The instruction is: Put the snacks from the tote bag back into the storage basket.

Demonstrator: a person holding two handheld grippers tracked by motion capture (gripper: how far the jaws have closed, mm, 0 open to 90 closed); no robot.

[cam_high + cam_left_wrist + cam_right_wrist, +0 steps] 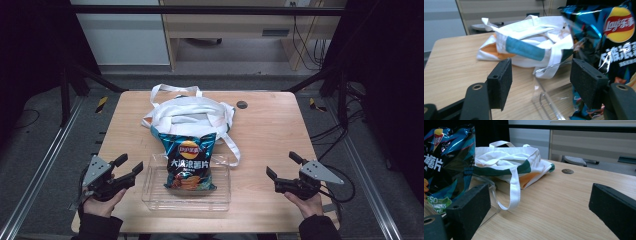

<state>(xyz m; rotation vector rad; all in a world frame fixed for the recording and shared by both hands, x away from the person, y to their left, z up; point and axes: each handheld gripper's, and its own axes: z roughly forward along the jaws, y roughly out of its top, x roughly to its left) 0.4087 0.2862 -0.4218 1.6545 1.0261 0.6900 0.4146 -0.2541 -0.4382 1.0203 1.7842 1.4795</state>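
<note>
My left gripper (128, 168) nearest, jaws spread on nothing, just left of the clear tray (150, 197), chip bag (189, 161) lying in it, top leaning on the white tote (187, 113) behind, my right gripper (283, 166) gaping empty, well right, 1 strap (514, 187) trailing over bare table (270, 125).

Table evenly lit, surroundings dark; near tongs blurred.

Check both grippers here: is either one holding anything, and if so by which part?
Nothing is held. The left gripper is open beside the clear tray, with the chip bag untouched. The right gripper is open over bare table.
</note>
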